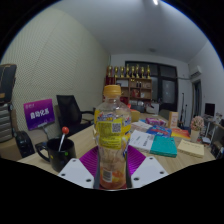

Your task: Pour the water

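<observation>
Gripper [112,172] grips bottle [112,135] | yellow label, writing unreadable

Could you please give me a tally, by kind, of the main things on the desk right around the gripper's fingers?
Bottles: 1, the bottle with an orange cap, gripped between the fingers
Black cups: 1, the black cup holding a red-tipped item
Books or booklets: 2, the teal book and the white booklet beside it
Total: 4
</observation>
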`<state>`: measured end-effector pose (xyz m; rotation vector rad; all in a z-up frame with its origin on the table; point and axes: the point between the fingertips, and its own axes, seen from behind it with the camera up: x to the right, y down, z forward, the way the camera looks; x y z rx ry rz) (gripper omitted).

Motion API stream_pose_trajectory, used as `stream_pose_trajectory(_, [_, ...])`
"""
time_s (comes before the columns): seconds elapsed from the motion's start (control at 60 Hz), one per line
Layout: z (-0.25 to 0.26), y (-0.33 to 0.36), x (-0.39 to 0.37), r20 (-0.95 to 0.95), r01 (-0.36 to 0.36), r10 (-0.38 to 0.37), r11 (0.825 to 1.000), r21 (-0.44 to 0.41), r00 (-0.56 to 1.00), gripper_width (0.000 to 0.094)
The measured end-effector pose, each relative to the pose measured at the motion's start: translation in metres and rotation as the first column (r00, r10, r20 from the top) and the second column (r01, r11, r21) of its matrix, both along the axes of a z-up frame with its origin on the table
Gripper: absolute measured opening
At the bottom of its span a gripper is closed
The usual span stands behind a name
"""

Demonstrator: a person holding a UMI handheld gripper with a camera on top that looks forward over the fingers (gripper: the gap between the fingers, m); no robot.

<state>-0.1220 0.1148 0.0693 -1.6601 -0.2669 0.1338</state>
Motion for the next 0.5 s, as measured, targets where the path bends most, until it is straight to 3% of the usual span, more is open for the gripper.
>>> stream_pose_trajectory(0.117, [0.001, -0.003, 0.003, -0.032, 0.015, -0.015, 1.000, -0.008, 0.999, 0.0402])
stream_pose_trajectory(0.233, [0.000, -0.006, 0.006, -0.044, 0.025, -0.026, 0.999, -0.028, 0.999, 0.0504])
stream_pose_trajectory(0.35, [-0.009, -0.021, 0.008, -0.007, -0.012, 0.012, 0.997, -0.081, 1.000, 0.0813])
stream_pose_trajectory(0.383, [-0.007, -0.029, 0.009, 0.000, -0.011, 0.011, 0.996, -0.084, 1.000, 0.0855])
stream_pose_trajectory(0.5, [0.012, -0.071, 0.025, 0.011, 0.009, -0.008, 0.997, -0.073, 1.000, 0.0842])
